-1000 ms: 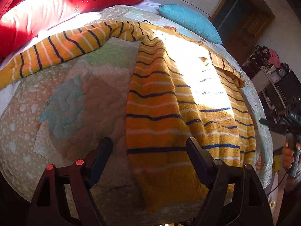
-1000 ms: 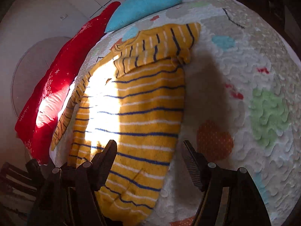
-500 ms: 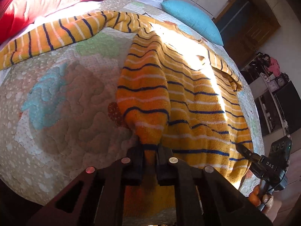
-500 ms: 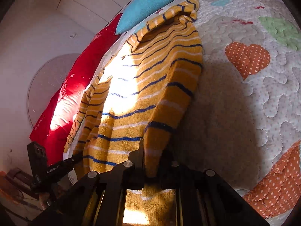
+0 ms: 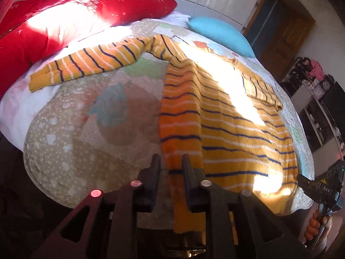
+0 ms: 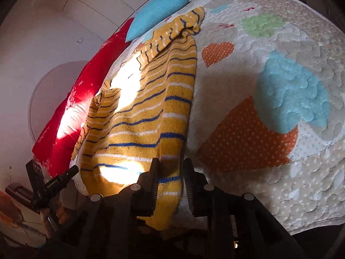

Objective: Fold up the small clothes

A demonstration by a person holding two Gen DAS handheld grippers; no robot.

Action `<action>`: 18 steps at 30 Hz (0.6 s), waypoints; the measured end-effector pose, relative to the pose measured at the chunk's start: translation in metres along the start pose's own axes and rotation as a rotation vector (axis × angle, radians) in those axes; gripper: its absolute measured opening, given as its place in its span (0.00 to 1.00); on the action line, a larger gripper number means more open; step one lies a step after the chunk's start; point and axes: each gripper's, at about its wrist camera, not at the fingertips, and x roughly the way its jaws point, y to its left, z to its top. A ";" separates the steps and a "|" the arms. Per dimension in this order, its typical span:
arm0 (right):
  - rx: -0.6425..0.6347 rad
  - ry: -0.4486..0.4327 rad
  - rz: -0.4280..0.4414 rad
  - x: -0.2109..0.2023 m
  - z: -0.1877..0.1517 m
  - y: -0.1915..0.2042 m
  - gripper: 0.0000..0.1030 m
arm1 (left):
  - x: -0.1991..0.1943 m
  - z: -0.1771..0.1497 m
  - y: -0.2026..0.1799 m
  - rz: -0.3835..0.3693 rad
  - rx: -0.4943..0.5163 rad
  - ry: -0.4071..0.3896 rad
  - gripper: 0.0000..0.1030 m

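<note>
Left wrist: quilted bedspread (image 5: 64, 161), red pillow (image 5: 64, 21), wooden door (image 5: 286, 38); both grippers parted, just opening around the striped sweater (image 5: 226, 129).

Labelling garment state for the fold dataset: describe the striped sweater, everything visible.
The striped sweater is a fuzzy yellow-orange knit with navy and white stripes, lying on the quilt. One sleeve stretches out toward the red pillow; the other is folded over the body. Its hem corners sit between the jaws of the left gripper and right gripper, which have just opened.
</note>
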 end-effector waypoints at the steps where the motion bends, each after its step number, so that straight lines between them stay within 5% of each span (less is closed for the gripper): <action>1: 0.007 -0.031 -0.015 -0.007 0.005 -0.001 0.38 | -0.004 0.007 0.011 0.016 -0.038 -0.031 0.50; 2: 0.011 -0.057 -0.022 -0.013 0.011 -0.003 0.39 | -0.009 0.014 0.024 0.030 -0.083 -0.063 0.65; 3: 0.015 -0.077 -0.027 -0.018 0.016 -0.003 0.39 | -0.012 0.021 0.038 0.039 -0.131 -0.095 0.67; 10: 0.001 -0.095 -0.057 -0.019 0.029 0.007 0.39 | 0.023 0.068 0.134 0.007 -0.440 -0.117 0.67; 15: -0.037 -0.085 -0.093 -0.011 0.026 0.022 0.39 | 0.056 0.091 0.171 -0.036 -0.559 -0.124 0.67; 18: -0.059 -0.087 -0.115 -0.012 0.026 0.030 0.39 | 0.067 0.109 0.186 0.040 -0.602 -0.142 0.67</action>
